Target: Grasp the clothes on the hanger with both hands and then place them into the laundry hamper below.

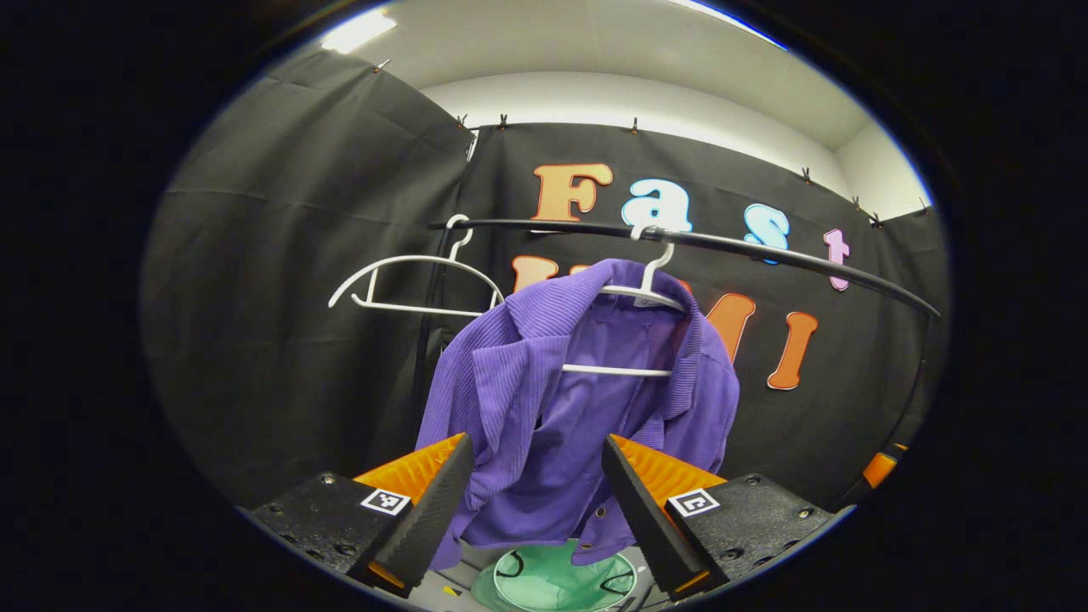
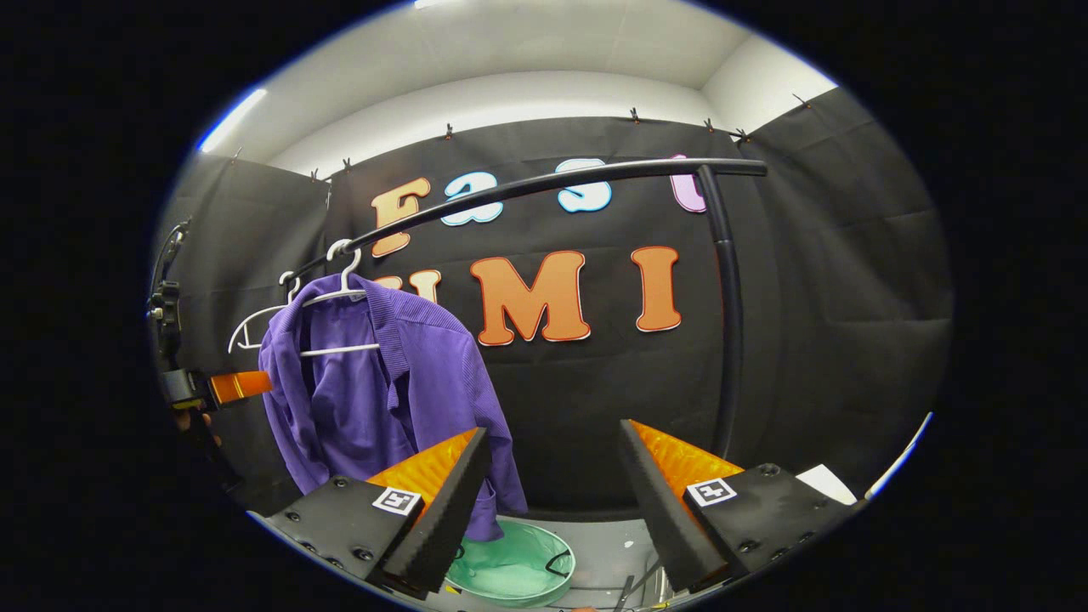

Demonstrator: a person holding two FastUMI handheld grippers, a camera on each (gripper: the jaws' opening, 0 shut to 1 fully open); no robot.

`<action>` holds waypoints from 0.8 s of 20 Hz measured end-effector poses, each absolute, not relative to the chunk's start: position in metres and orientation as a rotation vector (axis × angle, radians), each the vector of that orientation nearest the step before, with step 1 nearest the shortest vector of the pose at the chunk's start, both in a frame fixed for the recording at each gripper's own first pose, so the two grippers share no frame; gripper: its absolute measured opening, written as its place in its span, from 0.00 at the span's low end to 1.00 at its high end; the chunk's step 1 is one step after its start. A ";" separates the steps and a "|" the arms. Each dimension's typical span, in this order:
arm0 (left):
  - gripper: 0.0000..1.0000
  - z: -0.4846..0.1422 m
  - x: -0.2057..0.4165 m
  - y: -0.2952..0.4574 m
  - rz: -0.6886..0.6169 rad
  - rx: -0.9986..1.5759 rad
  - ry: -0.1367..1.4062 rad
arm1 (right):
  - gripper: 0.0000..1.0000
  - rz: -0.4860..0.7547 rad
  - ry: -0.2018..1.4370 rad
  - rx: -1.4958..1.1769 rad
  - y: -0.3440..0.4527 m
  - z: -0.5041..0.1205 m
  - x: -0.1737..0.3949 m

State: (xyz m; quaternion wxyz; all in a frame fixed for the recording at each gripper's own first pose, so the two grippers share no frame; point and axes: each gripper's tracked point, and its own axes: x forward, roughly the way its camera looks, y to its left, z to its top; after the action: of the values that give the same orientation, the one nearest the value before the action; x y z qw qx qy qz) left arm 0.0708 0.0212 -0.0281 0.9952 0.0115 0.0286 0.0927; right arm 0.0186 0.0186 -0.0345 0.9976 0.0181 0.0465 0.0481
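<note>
A purple ribbed shirt (image 1: 544,399) hangs on a white hanger (image 1: 646,289) from a black rail (image 1: 790,259). My left gripper (image 1: 535,439) is open just in front of the shirt's lower half, which shows between its fingers without touching them. Below it stands a round green hamper (image 1: 552,582). In the right gripper view the shirt (image 2: 374,391) hangs to the left, above the hamper (image 2: 514,565). My right gripper (image 2: 552,429) is open and holds nothing, off to the shirt's right. The left gripper (image 2: 229,387) shows at the far left beside the shirt.
An empty white hanger (image 1: 416,285) hangs on the rail left of the shirt. The rail (image 2: 552,183) bends down into an upright post (image 2: 727,323) on the right. Black cloth walls close in the booth. A white sheet (image 2: 820,484) lies low at the right.
</note>
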 end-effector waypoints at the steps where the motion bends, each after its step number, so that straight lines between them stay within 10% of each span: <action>1: 0.92 -0.031 0.080 0.027 0.185 0.018 0.061 | 0.98 0.096 0.097 0.038 0.025 -0.037 0.024; 12: 0.93 -0.056 0.151 0.063 0.153 0.052 0.097 | 0.98 0.213 0.131 0.067 0.135 -0.065 0.079; 16: 0.56 -0.059 0.162 0.069 0.149 0.066 0.112 | 0.98 0.305 0.160 0.073 0.188 -0.076 0.099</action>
State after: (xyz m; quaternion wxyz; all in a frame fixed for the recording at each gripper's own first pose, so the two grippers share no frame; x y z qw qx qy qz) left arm 0.1625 0.0692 -0.0591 0.9951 0.0331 0.0559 0.0741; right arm 0.0992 0.1878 -0.0761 0.9845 0.0362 0.0796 0.1518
